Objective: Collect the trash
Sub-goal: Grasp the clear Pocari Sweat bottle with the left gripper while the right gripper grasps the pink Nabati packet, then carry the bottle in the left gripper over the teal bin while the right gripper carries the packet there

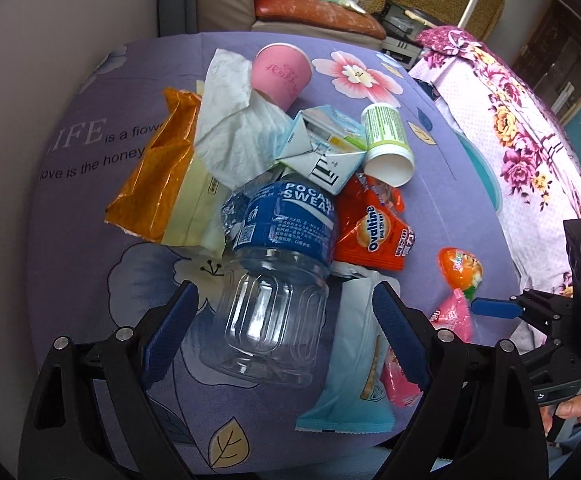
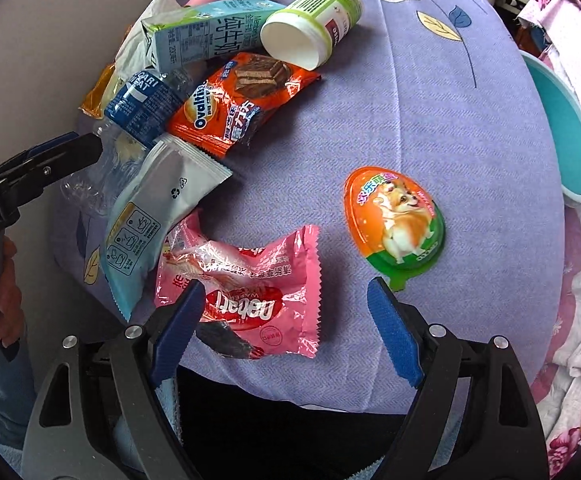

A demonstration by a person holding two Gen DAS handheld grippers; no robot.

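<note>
- Teal basin (image 2: 566, 128): cut off at the right edge of the right wrist view; mostly hidden behind the purple cloth (image 1: 450, 184) in the left wrist view.
- Yellow packet (image 1: 194, 208): largely covered by tissue (image 1: 230, 120) and bottle (image 1: 278, 280).
- Bottle neck: hidden under carton (image 1: 322, 152).
- Small print on wrappers: unreadable.

the worktop (image 2: 370, 128) wears lilac cloth printed with pink flowers and yellow leaves. the bottle (image 1: 278, 272) is clear with a blue label, the ovaltine wrapper (image 2: 234, 104) orange-red, the wafer wrapper (image 2: 258, 292) pink, the egg (image 2: 396, 220) orange over green, the cup (image 1: 282, 74) pink.
</note>
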